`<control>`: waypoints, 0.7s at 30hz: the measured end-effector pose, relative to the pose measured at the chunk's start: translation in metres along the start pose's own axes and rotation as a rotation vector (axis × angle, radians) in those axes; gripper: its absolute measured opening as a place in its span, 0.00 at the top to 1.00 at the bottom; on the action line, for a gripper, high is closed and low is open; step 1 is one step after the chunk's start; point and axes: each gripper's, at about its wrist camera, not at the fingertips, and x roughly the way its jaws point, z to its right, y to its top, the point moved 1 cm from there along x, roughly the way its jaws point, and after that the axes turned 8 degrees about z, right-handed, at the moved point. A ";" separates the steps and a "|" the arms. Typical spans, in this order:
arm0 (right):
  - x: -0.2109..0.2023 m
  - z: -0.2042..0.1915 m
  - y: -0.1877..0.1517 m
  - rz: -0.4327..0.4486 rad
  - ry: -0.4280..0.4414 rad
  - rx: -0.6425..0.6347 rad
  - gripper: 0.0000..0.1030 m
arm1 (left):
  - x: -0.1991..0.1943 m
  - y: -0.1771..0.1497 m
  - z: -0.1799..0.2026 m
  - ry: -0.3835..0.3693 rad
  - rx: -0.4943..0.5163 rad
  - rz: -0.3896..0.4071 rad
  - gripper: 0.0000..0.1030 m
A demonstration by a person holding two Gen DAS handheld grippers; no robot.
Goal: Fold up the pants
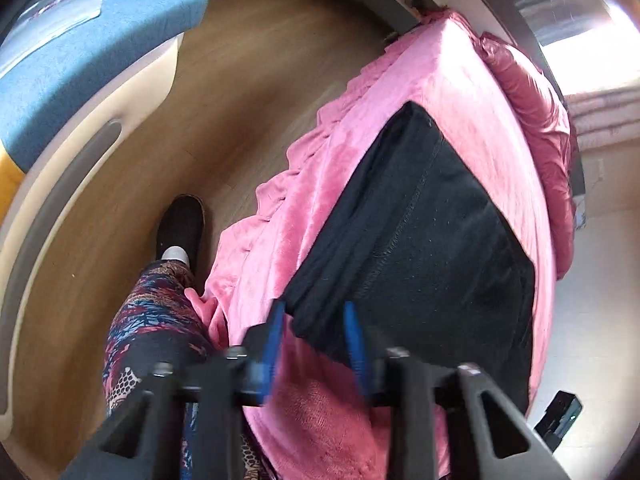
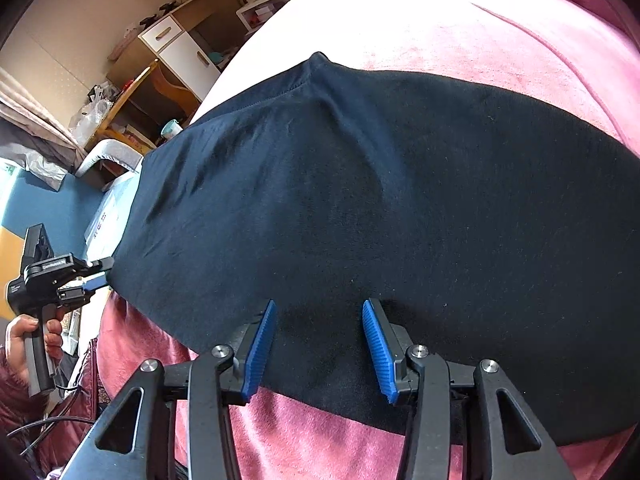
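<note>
Black pants (image 2: 380,200) lie folded and flat on a pink blanket (image 2: 480,32) covering the bed. In the left wrist view the pants (image 1: 432,220) stretch away from my left gripper (image 1: 314,308), which is open with its blue pads at the pants' near corner. My right gripper (image 2: 318,306) is open, its blue fingers just over the near edge of the pants, holding nothing. The left gripper also shows in the right wrist view (image 2: 98,270) at the pants' left end, held by a hand.
The bed's edge drops to a wooden floor (image 1: 248,80) on the left. A person's patterned leg (image 1: 156,320) and black shoe (image 1: 182,224) stand beside the bed. A blue-topped bench (image 1: 80,60) and a wooden desk with drawers (image 2: 172,48) lie beyond.
</note>
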 end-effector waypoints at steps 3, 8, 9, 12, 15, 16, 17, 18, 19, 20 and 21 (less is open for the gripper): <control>0.001 0.000 0.001 -0.002 0.002 -0.001 0.55 | -0.007 -0.001 0.019 0.072 0.113 0.028 0.83; 0.002 0.002 0.001 -0.004 0.001 0.010 0.55 | -0.029 0.005 0.037 0.077 0.212 0.113 0.94; 0.002 0.003 0.001 -0.004 0.001 0.012 0.55 | -0.038 0.009 0.038 0.044 0.205 0.152 0.94; 0.002 0.005 0.000 -0.002 0.000 0.009 0.55 | -0.059 0.023 0.043 0.060 0.218 0.256 0.99; 0.003 0.004 -0.002 0.000 -0.008 0.005 0.54 | -0.037 0.037 0.027 0.119 0.225 0.213 1.00; 0.003 0.004 -0.002 0.000 -0.010 0.002 0.54 | -0.024 0.038 0.016 0.104 0.182 0.150 1.00; 0.002 0.003 -0.002 0.001 -0.013 0.000 0.54 | -0.015 0.036 0.008 0.106 0.162 0.113 1.00; 0.002 0.003 -0.002 0.002 -0.013 -0.002 0.54 | -0.011 0.033 0.003 0.114 0.155 0.102 1.00; 0.003 0.002 -0.003 0.003 -0.013 -0.002 0.54 | -0.009 0.029 -0.004 0.089 0.128 0.082 0.99; 0.004 0.002 -0.003 0.003 -0.011 -0.003 0.53 | -0.007 0.026 -0.010 0.046 0.089 0.060 0.95; 0.004 0.001 -0.003 0.002 -0.010 -0.004 0.51 | -0.007 0.025 -0.017 0.010 0.031 0.054 0.89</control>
